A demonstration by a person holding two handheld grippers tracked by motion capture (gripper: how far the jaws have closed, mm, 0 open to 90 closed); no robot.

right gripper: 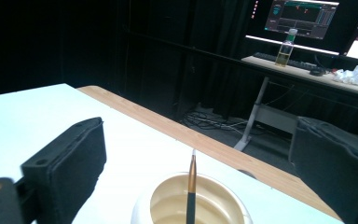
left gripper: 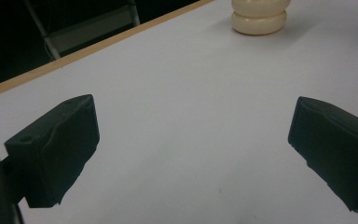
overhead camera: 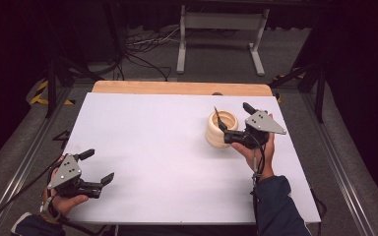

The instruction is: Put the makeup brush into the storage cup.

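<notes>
From the high view, your left gripper [overhead camera: 97, 167] is sitting with jaws apart near the table's [overhead camera: 152, 142] front-left corner, while your right gripper [overhead camera: 235, 115], jaws spread, is hovering beside the cream ribbed holder [overhead camera: 219, 133]. In the left gripper view, that holder [left gripper: 259, 17] is standing well ahead. In the right gripper view, 1 pen [right gripper: 191, 191] is standing upright inside the holder [right gripper: 168, 200], between your parted jaws.

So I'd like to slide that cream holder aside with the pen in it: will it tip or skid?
The holder looks squat, with stacked rounded rings and a wide base, so it would probably slide on the smooth table rather than tip. The pen stands loose and leaning inside it, so it may rattle or shift. The right tool is open beside it.
</notes>
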